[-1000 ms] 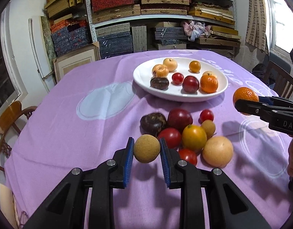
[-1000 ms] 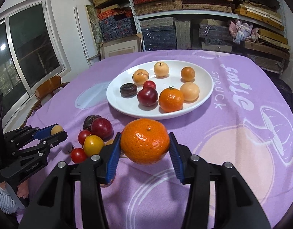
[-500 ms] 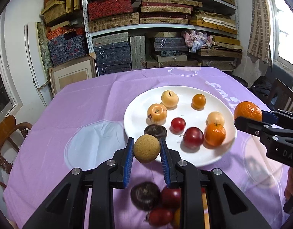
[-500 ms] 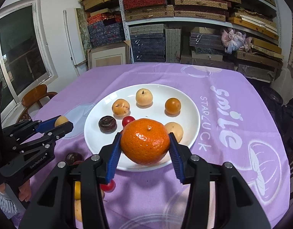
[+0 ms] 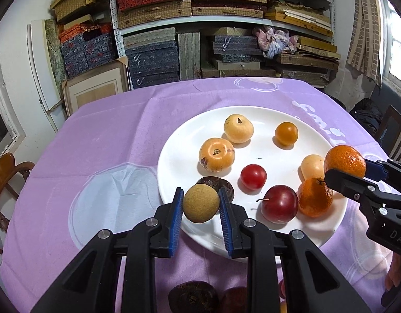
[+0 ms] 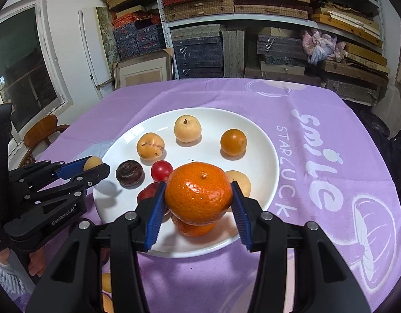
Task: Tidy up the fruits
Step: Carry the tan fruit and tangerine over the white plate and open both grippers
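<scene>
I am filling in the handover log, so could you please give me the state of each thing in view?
Left gripper: shut on round tan fruit, held over the plate's near edge.
Right gripper: shut on large orange mandarin, held above the plate.
Round white plate: flat on the purple tablecloth, carrying eight fruits.
Dark brown fruit: off the plate, on the cloth.

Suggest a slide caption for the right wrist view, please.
Right gripper carries a mandarin over the white plate of fruit.
</scene>
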Demonstrator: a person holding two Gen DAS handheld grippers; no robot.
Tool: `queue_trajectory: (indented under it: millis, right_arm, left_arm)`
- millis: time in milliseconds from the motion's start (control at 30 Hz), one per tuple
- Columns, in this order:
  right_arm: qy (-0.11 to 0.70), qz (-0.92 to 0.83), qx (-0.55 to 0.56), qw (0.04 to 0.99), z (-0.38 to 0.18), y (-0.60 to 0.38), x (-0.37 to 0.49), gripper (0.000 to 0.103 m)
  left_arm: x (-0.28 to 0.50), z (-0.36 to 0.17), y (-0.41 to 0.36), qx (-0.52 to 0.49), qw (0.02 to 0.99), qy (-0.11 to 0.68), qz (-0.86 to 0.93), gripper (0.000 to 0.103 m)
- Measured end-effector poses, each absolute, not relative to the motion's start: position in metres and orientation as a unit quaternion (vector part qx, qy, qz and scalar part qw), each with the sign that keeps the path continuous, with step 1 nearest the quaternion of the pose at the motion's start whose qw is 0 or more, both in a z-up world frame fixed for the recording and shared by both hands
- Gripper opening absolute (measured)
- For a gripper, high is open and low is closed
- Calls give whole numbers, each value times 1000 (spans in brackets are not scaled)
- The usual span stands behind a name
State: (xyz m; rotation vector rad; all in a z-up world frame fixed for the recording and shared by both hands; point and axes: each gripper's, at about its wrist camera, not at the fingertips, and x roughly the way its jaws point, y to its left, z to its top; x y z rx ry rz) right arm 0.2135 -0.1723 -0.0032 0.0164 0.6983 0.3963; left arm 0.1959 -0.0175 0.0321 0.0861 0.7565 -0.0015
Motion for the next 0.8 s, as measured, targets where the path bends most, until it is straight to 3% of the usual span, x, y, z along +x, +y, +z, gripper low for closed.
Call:
queue_trajectory:
  millis: [333,467,633,800]
  right_arm:
    - [332,182,-16,925,-5,-166,224,50]
    - [325,178,-16,929,1,-168,224,58]
    - [319,179,-12,931,8,-170,218,58]
    - [309,183,4,933,18,-177,203,58]
  left_arm:
    - [219,16,-31,67,919,390,9,29]
    - [221,16,-35,84,921,381,16,64]
    - [220,20,-34,99,921,376,27,74]
    - [211,29,-22,82,922,378,30,74]
